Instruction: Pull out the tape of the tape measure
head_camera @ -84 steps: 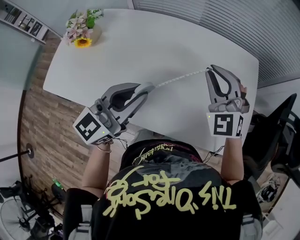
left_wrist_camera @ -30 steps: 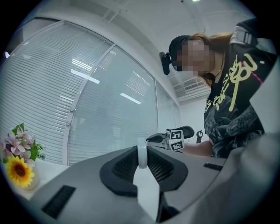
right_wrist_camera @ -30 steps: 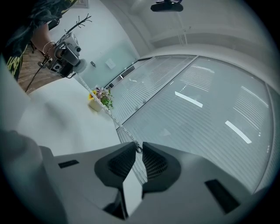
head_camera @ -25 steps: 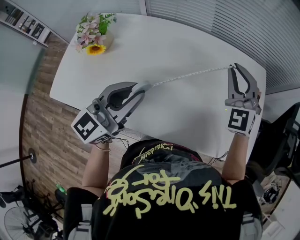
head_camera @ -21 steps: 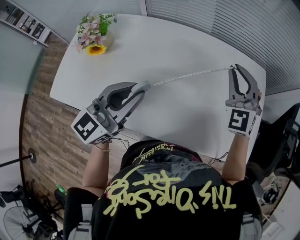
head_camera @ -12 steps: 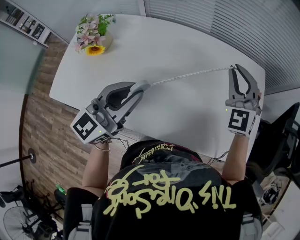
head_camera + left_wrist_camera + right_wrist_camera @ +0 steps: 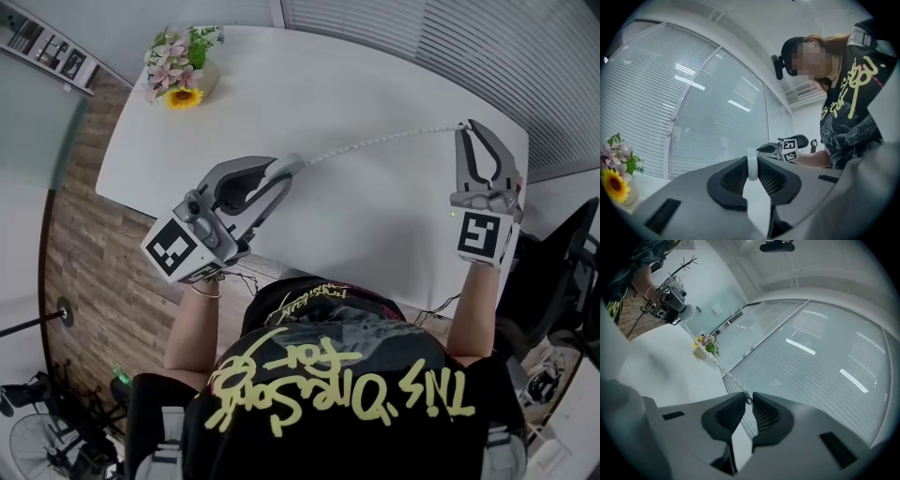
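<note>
Tape (image 7: 384, 142): drawn out in one straight line in the air above the desk (image 7: 309, 84), from over the desk's middle toward its right corner.

Case (image 7: 751, 164): white, thin, pinched edge-on between the pads of the left tool (image 7: 292, 169).

End tab (image 7: 748, 399): nipped at the very tips of the right tool (image 7: 466, 127), jaws pressed nearly together on it and only a small bite showing.

Risks, as judged:
- The tip hold on the end tab looks slight. More pull, or a slight twist of the right tool, could let it slip, and the tape would likely snap back into the case.
- The case is held on narrow faces, so tape tension off-axis could rotate it or squeeze it out of the pads.

Flowers (image 7: 175, 67) stand at the desk's far left corner, well apart and no concern.
</note>
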{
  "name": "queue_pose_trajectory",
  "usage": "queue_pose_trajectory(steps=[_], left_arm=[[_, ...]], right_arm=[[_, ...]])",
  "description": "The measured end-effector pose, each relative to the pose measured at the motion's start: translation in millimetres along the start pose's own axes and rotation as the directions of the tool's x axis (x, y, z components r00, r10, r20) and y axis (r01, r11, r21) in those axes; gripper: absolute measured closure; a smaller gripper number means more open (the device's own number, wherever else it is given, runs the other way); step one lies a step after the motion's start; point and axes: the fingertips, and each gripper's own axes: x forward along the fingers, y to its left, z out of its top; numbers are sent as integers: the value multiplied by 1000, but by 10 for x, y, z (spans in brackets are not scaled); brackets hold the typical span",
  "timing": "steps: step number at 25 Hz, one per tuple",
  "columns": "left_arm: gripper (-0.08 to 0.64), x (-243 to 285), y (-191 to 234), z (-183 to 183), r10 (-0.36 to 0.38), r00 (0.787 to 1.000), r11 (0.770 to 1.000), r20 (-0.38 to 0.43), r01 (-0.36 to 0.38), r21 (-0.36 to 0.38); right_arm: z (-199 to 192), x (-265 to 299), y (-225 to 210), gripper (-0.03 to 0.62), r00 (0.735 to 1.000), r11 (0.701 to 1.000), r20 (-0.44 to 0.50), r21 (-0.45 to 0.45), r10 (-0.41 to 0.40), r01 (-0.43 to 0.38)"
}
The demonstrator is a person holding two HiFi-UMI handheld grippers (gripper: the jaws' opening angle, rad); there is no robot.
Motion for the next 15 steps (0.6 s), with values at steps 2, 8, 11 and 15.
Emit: queue_pose_trajectory(steps=[2, 8, 11, 15], left_arm=[[506, 7, -12, 1, -4, 1000, 1000, 1, 4, -5], [506, 85, -105, -9, -27, 1000, 999, -15, 27, 23], [506, 142, -172, -6, -48, 999, 998, -15, 48, 29], [506, 160, -154, -7, -44, 999, 999, -3, 44, 7]], right_arm=[[3, -17, -19, 541, 1000, 1000, 1, 0, -1, 1], [18, -89, -66, 541, 1000, 1000, 16, 7, 4, -4], [49, -111, -20, 541, 1000, 1000, 24, 3, 16, -16], [64, -114, 9, 541, 999, 1000, 27, 10, 22, -22]])
